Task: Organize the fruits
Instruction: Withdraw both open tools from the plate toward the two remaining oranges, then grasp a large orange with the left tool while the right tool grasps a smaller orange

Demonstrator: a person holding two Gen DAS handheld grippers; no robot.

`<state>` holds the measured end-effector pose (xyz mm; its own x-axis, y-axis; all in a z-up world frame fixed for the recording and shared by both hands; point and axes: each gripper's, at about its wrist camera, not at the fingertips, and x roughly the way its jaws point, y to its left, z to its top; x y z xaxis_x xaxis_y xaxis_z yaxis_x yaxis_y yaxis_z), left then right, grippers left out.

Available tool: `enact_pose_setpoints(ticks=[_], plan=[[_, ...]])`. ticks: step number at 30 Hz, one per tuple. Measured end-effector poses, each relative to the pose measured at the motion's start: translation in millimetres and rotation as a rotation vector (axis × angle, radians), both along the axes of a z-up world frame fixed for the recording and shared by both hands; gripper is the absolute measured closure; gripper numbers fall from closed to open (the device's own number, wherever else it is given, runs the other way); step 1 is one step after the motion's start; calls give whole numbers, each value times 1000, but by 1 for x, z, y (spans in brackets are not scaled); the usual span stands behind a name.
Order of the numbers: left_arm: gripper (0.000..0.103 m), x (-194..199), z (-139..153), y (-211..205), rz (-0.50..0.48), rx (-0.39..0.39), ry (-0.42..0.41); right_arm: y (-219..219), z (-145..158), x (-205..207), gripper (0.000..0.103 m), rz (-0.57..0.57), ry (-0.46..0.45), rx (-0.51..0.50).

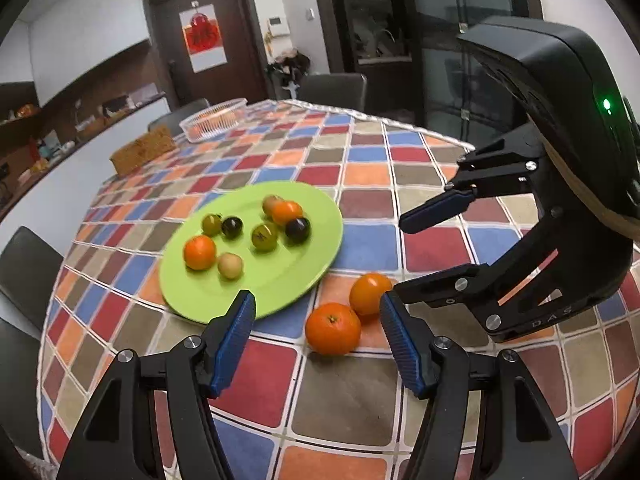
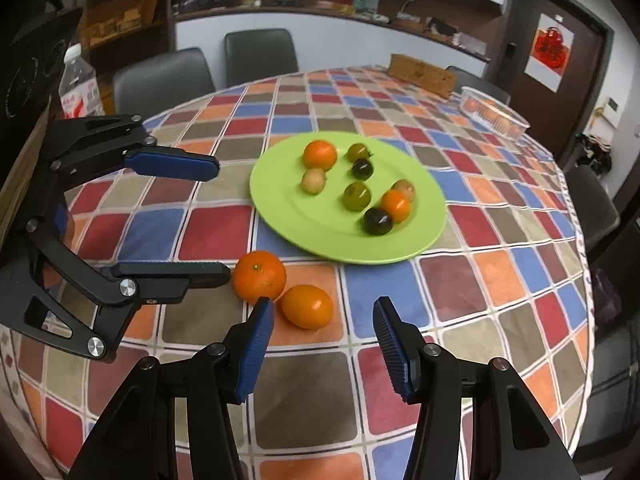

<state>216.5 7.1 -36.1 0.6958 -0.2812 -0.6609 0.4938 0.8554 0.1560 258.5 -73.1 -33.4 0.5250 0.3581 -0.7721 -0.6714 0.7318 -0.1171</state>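
So both sets of tongs are hovering over the checkered counter (image 2: 500, 240) with nothing in them. The left tongs (image 1: 316, 334) have their jaws wide apart, and so do the right tongs (image 2: 324, 344).

Most of the small fruit is already on the green plate (image 2: 280, 208) in the middle of the right wrist frame: orange, green, dark and pale ones scattered loose, a few touching. Two pieces sit off the plate on the cloth just below its lower edge, the round orange (image 2: 259, 276) and the smoother oval orange (image 2: 307, 306), touching each other. My guess is those two are the leftovers waiting to join the rest, which is why both tools are crowding that spot.

Pose-wise, the right tongs point forward and down, with the oval orange just ahead of the gap, near the left-hand pad. The left tongs come in from the left edge of that frame, lying sideways, and the lower finger tip is right beside the round orange; can't tell if it actually touches.

There's also a clear plastic basket (image 2: 494, 112) at the upper right, well apart from everything
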Motion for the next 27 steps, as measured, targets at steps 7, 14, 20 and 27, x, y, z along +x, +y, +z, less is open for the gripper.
enact_pose_setpoints(ticks=[7,14,20,27], plan=[[46,12,-21,-1,-42,18,78,7,-22,14,51,51,57,-51],[52,20,-33,-4,-74,44,116,10,-36,23,55,80,94,-72],[60,25,-38,-5,-84,42,139,14,-40,26,59,108,114,-65],[64,28,-39,-5,-77,11,155,15,-43,30,67,117,147,-29]])
